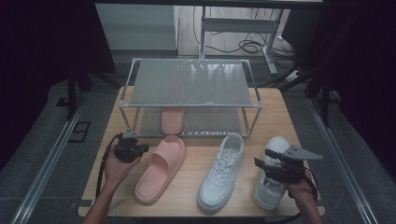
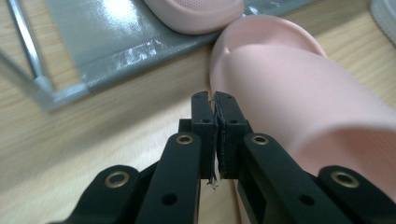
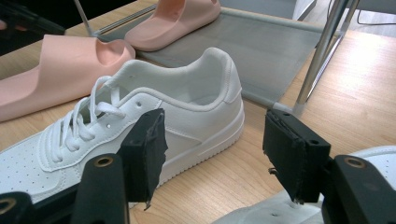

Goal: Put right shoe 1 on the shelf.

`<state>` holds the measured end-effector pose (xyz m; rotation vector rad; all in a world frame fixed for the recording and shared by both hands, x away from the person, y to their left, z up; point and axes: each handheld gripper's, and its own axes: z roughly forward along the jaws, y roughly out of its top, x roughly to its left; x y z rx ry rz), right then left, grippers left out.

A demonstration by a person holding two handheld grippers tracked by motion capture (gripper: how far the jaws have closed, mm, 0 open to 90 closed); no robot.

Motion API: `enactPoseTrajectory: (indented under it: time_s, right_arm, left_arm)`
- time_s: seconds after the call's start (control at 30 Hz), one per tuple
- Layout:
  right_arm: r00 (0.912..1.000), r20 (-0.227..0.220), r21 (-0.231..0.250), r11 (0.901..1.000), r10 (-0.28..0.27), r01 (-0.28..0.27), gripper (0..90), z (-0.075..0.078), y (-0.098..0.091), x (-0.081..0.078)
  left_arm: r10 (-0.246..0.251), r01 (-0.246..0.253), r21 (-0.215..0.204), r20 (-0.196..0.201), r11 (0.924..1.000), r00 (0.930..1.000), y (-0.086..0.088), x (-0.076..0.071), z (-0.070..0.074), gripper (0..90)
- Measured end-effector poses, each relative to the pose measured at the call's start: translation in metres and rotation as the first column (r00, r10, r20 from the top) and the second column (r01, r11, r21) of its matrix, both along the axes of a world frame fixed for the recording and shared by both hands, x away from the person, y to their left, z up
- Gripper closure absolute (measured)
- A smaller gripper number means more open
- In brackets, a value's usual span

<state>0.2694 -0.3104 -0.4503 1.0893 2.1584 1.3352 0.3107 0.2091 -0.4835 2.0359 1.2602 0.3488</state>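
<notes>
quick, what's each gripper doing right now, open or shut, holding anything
Left gripper: shut, holding nothing, beside the pink slide.
Right gripper: open, holding nothing, over a white sneaker.

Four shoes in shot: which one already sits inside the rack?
The pink slipper on the rack's lower shelf, under the top shelf. Its mate and both white sneakers lie on the wooden table in front.

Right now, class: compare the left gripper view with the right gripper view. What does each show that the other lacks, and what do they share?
Left gripper view alone: the left gripper, jaws shut with nothing between them.

Right gripper view alone: the white lace-up sneaker, the right gripper with jaws open, and the second white sneaker's edge.

Shared: the pink foam slide on the table, the pink slide on the grey lower shelf, and the wooden tabletop.
</notes>
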Motion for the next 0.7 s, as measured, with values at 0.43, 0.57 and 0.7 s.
enactPoseTrajectory:
  time_s: [0.43,0.57,0.7]
  right_arm:
    - [1.0000,-0.001,0.000,1.0000,-0.002,0.002,39.6,0.000,0.001,0.000]
    - [1.0000,0.000,-0.001,1.0000,0.000,0.000,39.6,0.000,0.002,-0.001]
    - [1.0000,0.001,-0.003,1.0000,0.001,-0.001,39.6,0.000,0.002,-0.001]
  left_arm:
    - [-0.026,0.027,-0.072,0.012,0.9971,0.9996,0.013,-0.050,-0.002,87.5]
    - [-0.046,0.047,-0.084,0.012,0.9953,0.9989,0.006,-0.062,-0.004,87.3]
    - [-0.072,0.074,-0.093,0.022,0.9929,0.9971,-0.004,-0.071,-0.004,87.2]
